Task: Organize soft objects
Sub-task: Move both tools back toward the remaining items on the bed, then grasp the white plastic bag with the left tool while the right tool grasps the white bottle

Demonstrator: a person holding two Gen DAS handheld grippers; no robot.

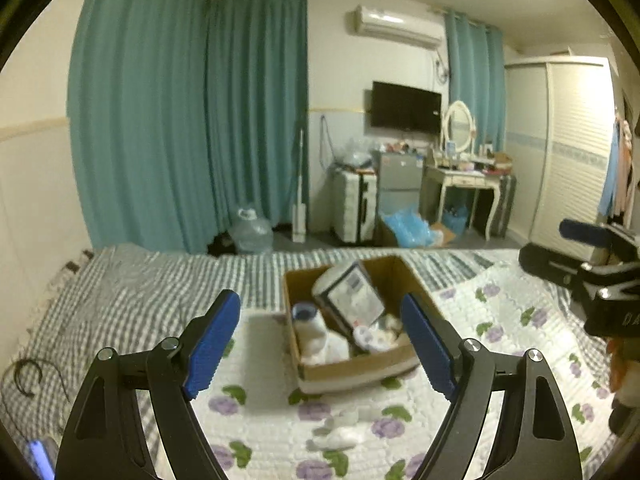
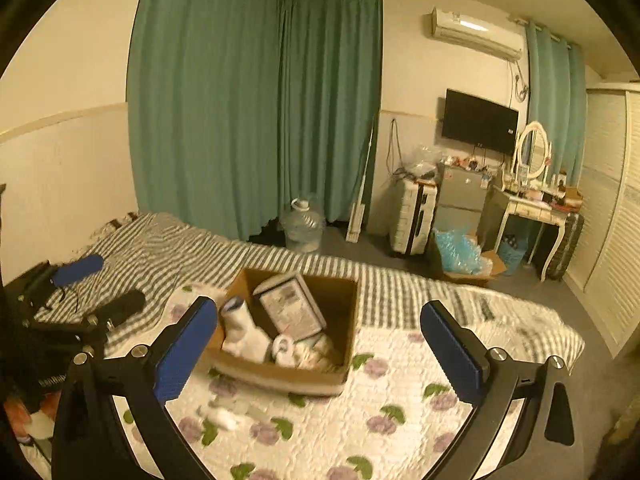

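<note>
A cardboard box (image 1: 396,280) sits on the flowered quilt, also in the right wrist view (image 2: 340,308). Inside lie white socks (image 1: 320,340) (image 2: 244,332), a flat packaged item (image 1: 354,298) (image 2: 294,310) and small soft things. A small white soft object (image 1: 340,434) (image 2: 226,416) lies on the quilt in front of the box. My left gripper (image 1: 320,344) is open and empty above it. My right gripper (image 2: 320,352) is open and empty, to the right of the left one.
The bed has a flowered quilt (image 2: 400,400) over a grey striped sheet (image 1: 140,300). Beyond the bed's far edge stand a water jug (image 1: 252,230), a suitcase (image 1: 356,208), a dressing table (image 1: 468,184) and a wardrobe (image 1: 568,152). Teal curtains hang behind.
</note>
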